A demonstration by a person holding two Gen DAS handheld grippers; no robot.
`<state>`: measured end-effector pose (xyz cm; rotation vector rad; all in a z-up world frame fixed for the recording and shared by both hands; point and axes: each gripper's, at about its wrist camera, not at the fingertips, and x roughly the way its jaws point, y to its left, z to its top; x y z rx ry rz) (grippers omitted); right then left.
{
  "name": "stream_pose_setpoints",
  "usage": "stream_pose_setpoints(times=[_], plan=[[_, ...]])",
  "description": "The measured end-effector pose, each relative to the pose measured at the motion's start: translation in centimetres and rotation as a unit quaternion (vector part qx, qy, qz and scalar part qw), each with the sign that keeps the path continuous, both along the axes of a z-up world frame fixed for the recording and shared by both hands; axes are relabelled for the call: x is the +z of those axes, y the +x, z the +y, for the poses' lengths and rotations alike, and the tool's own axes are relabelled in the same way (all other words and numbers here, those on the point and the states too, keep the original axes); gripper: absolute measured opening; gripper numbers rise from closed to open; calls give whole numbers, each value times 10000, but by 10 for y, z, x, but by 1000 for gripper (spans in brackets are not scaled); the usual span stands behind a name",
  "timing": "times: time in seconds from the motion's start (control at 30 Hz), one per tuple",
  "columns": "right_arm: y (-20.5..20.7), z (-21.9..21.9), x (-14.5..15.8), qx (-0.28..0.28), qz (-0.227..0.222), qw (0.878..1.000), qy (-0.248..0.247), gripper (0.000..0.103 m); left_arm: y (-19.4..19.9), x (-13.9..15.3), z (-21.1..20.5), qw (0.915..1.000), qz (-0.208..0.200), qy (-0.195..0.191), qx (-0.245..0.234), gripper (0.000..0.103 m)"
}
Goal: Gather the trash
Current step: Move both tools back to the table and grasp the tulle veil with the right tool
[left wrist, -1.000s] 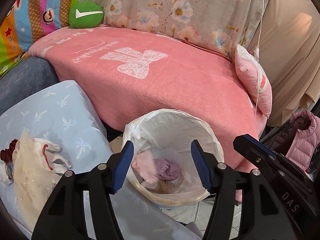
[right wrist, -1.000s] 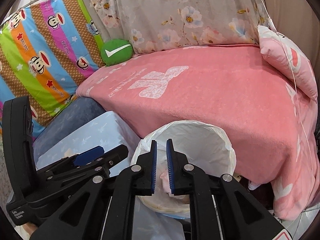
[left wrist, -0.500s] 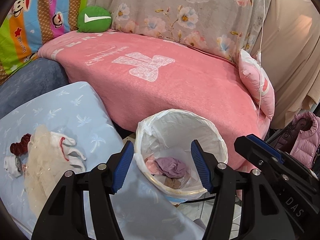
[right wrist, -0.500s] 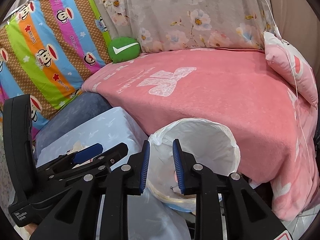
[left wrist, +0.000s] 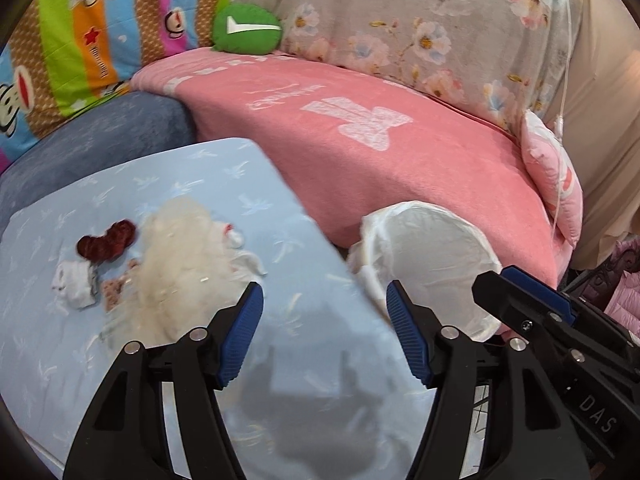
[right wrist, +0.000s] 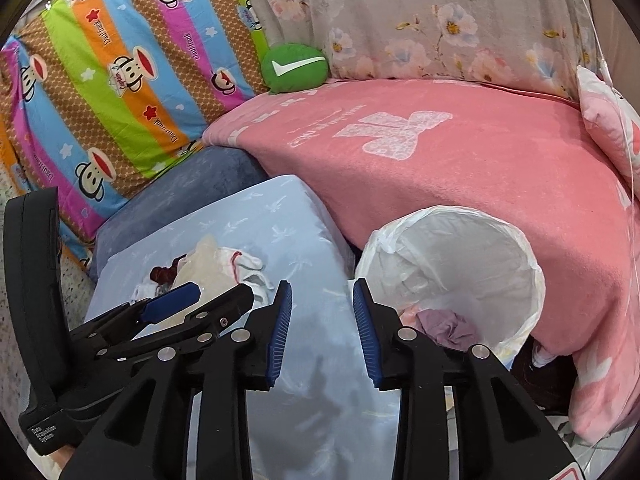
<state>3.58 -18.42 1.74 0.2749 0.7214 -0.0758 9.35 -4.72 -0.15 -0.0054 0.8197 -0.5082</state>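
Observation:
A trash bin with a white liner (left wrist: 432,248) (right wrist: 460,256) stands between the light blue table (left wrist: 248,184) (right wrist: 276,216) and the pink couch. Crumpled pink and purple trash (right wrist: 444,326) lies inside it. On the table lies a pile: cream crumpled material (left wrist: 176,256) (right wrist: 208,260), a dark red piece (left wrist: 108,240), a small white piece (left wrist: 74,288). My left gripper (left wrist: 324,312) is open and empty above the table's right edge. My right gripper (right wrist: 322,310) is open and empty above the table edge, left of the bin.
A pink blanket (left wrist: 360,132) covers the couch behind the bin. A green cushion (left wrist: 246,34), a floral cloth (left wrist: 420,20), a striped monkey-print cloth (right wrist: 120,68) and a pink pillow (left wrist: 556,184) lie around it. A pink jacket (left wrist: 628,284) is at the right.
Both grippers have swung left from above the bin toward the table and its pile. My right gripper has opened from nearly shut to wide. The left stays open.

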Motion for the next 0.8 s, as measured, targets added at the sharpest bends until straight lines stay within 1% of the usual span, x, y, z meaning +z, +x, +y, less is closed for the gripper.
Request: stream_pose_setpoints(times=[0.03,0.17,0.23,0.3,0.4,0.6,0.8], plan=[[2,7,-1,57,22,10000,-15,37,2,-1,9,10000,24,0,85,66],[9,28,-6,230,98,9997,-41,41,5,-7,38,9993,87,24,375,70],[13,39,-7,309,123,9994,-68,46,7,-9,53,9985,101,53,532,73],[18,50,-9,400,147,9990,-116,48,8,-12,67,9976,116,70,675,75],[26,66,-13,534,188,9983,-171,52,11,-15,87,9961,163,71,868,75],[52,96,-27,785,348,9961,-207,55,17,-25,125,9921,285,52,1219,76],[83,123,-48,975,547,9933,-304,60,28,-37,155,9880,462,31,1471,76]])
